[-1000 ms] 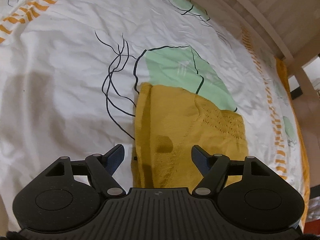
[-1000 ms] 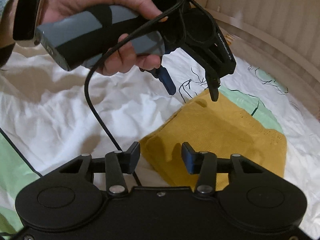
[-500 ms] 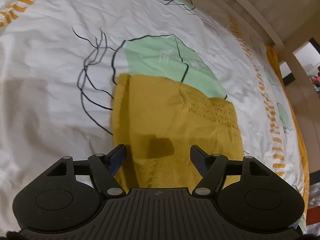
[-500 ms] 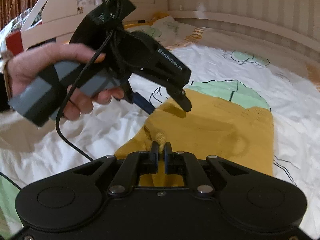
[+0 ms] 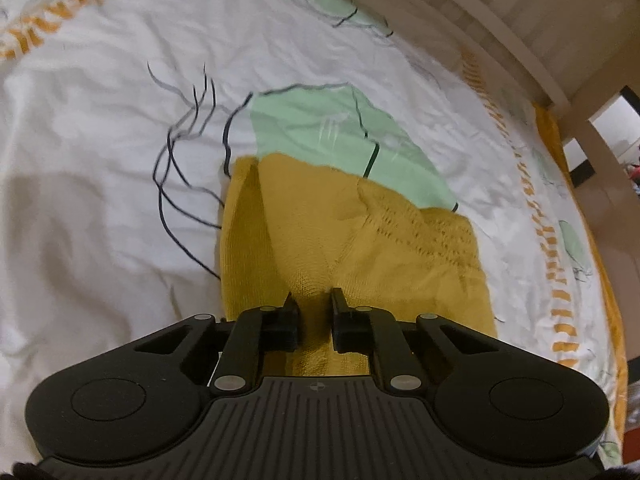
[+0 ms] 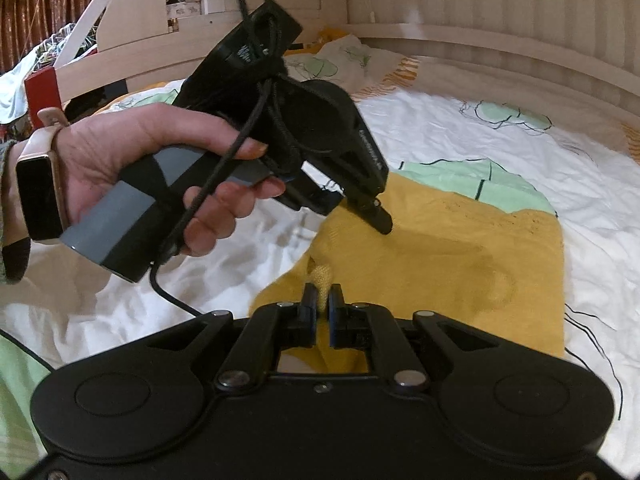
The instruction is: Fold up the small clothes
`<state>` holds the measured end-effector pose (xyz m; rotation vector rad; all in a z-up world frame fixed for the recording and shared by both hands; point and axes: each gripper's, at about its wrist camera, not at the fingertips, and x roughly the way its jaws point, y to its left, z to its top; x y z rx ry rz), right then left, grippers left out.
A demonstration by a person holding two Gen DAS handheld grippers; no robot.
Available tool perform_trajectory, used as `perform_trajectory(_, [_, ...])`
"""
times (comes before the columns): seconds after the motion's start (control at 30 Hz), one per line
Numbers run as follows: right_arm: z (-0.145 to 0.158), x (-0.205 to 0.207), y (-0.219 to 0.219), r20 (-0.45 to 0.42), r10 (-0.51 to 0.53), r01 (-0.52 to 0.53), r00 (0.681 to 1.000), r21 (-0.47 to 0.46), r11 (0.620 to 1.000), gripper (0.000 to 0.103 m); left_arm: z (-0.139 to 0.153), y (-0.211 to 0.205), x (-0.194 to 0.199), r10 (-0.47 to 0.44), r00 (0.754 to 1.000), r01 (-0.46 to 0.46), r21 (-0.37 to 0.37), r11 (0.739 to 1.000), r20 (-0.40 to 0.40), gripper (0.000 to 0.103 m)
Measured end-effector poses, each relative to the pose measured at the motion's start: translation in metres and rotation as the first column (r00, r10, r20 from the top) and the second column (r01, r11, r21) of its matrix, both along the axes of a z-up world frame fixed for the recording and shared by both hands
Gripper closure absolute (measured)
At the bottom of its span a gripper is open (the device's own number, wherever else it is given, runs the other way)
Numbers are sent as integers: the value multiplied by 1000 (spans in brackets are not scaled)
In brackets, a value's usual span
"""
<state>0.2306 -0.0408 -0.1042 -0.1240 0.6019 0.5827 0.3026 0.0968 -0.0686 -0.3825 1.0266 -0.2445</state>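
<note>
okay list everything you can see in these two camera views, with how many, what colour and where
knitted garment: one, mustard yellow, lying on the bed cover, a fold of its near edge in each gripper
bed cover: one, white with green patches, black lines and orange dashes, spread under the garment
bed frame: one, pale wood, along the far side of the bed
pillow: one, same white and green print, at the far end of the bed
clothes: a mixed-colour heap, far left past the frame; count unclear
left gripper: black, jaws closing on garment fabric between them
right gripper: black, shut on a pinch of garment
hand: one, holding the left gripper's grey handle
wristband: one, dark face with pale strap, on that wrist
</note>
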Motion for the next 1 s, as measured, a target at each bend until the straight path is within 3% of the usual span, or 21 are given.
perform_trajectory(0.13, [-1, -3, 13, 5, 32, -32, 999, -17, 999, 93, 12, 2, -4, 1, 999, -2, 20, 1000, 39, 90])
perform_trajectory(0.27, [-16, 5, 24, -82, 62, -64, 995, -29, 998, 92, -10, 10, 3, 43, 998, -41, 35, 999, -48, 89])
perform_trajectory(0.33, [-23, 9, 27, -122, 68, -72, 990, -29, 997, 82, -18, 12, 6, 33, 997, -31, 28, 999, -63, 84])
perform_trajectory(0.43, [-20, 10, 17, -149, 62, -58, 987, 30, 998, 77, -13, 15, 4, 40, 997, -38, 26, 999, -59, 81])
perform_trajectory(0.47, [-18, 12, 13, -161, 61, -52, 985, 59, 997, 65, -11, 15, 3, 47, 997, -45, 39, 998, -56, 79])
perform_trajectory(0.5, [-14, 12, 6, -171, 55, -40, 984, 90, 995, 51, -9, 15, 1, 53, 997, -50, 56, 997, -52, 76])
perform_trajectory(0.57, [-7, 11, -5, -184, 35, -11, 982, 127, 992, 40, -4, 15, -4, 65, 997, -61, 100, 993, -41, 73])
perform_trajectory(0.63, [0, 9, -19, -200, 10, 21, 980, 153, 988, 40, 3, 16, -10, 69, 997, -65, 129, 990, -24, 73])
perform_trajectory(0.73, [6, 14, -41, -248, -52, 101, 967, 190, 977, 30, 16, 19, -23, 69, 998, -69, 142, 988, 2, 73])
perform_trajectory(0.87, [12, 15, -79, -340, -146, 246, 929, 274, 930, 28, 34, 22, -47, 85, 996, -86, 94, 992, 17, 72])
perform_trajectory(1.0, [21, 12, -110, -410, -213, 348, 887, 287, 893, 23, 46, 23, -80, 96, 995, -97, 36, 995, 17, 68])
